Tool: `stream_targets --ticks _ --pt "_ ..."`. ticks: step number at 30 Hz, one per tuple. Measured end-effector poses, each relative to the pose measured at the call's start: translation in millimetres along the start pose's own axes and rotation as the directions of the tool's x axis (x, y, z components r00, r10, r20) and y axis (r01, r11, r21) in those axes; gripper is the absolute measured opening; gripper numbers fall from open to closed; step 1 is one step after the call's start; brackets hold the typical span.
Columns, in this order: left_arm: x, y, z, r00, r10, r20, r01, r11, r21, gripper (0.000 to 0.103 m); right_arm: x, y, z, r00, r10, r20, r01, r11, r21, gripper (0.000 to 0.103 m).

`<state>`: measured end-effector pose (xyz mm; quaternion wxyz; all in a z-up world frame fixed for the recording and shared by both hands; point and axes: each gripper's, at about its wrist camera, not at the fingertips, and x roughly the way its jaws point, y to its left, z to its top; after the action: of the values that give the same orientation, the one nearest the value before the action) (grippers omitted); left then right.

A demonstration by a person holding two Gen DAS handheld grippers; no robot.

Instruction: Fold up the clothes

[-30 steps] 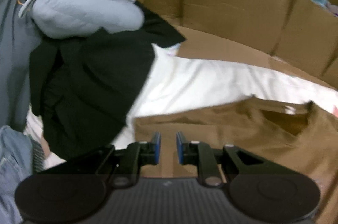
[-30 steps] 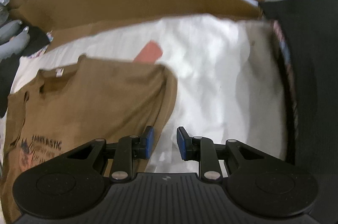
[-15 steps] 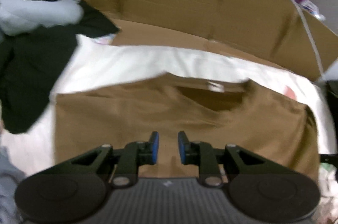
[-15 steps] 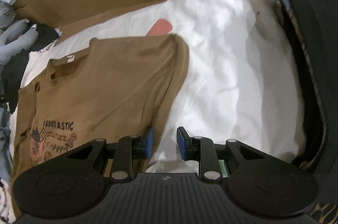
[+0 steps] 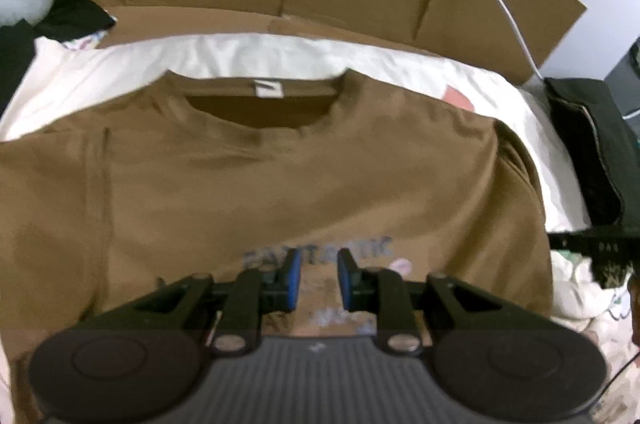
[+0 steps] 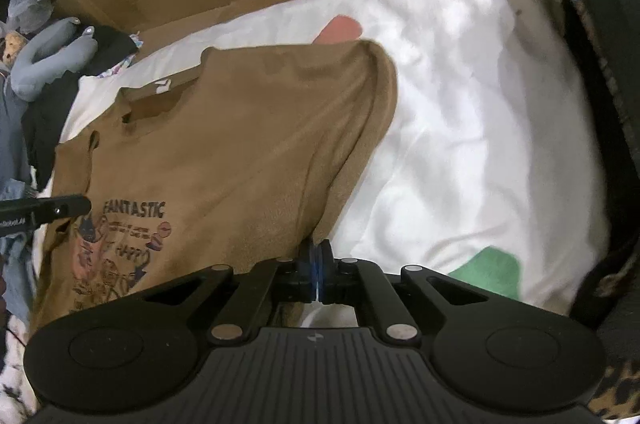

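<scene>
The brown printed cotton t-shirt (image 5: 280, 176) is lying flat on the white bedsheet (image 6: 460, 128). Right gripper (image 6: 316, 264) is pinching its side edge, left gripper (image 5: 318, 278) is hovering slightly spread over its print.

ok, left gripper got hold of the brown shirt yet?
No. In the left wrist view the left gripper has its jaws apart above the print on the brown T-shirt, with nothing pinched between them.
</scene>
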<state>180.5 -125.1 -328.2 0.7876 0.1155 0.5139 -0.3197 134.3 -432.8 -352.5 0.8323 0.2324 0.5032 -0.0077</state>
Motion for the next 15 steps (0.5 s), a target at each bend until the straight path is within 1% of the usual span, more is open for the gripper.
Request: stream_targets --ticks 6,9,12,15 --pt "5.6 -11.8 -5.7 0.999 -0.023 -0.024 0.024 0.999 0.021 0.021 -20.7 -24.2 5.1 0.995 -0.101 0.016 0.102 0.995 -0.005 0.000" --pt "7.4 -15.1 -6.1 0.999 -0.029 -0.031 0.029 0.999 0.025 0.021 -36.7 -39.3 11.6 0.986 -0.163 0.040 0.163 0.987 -0.004 0.000" --pt "8.9 -18.3 -5.9 0.999 -0.031 -0.037 0.032 0.999 0.031 0.021 -50.2 -50.7 18.5 0.976 -0.206 0.065 0.207 0.978 -0.003 0.000" --pt "10.2 -21.1 -5.2 0.999 -0.030 -0.042 0.031 0.999 0.038 0.021 -60.4 -54.5 26.8 0.964 -0.250 0.090 0.255 0.966 -0.039 0.000"
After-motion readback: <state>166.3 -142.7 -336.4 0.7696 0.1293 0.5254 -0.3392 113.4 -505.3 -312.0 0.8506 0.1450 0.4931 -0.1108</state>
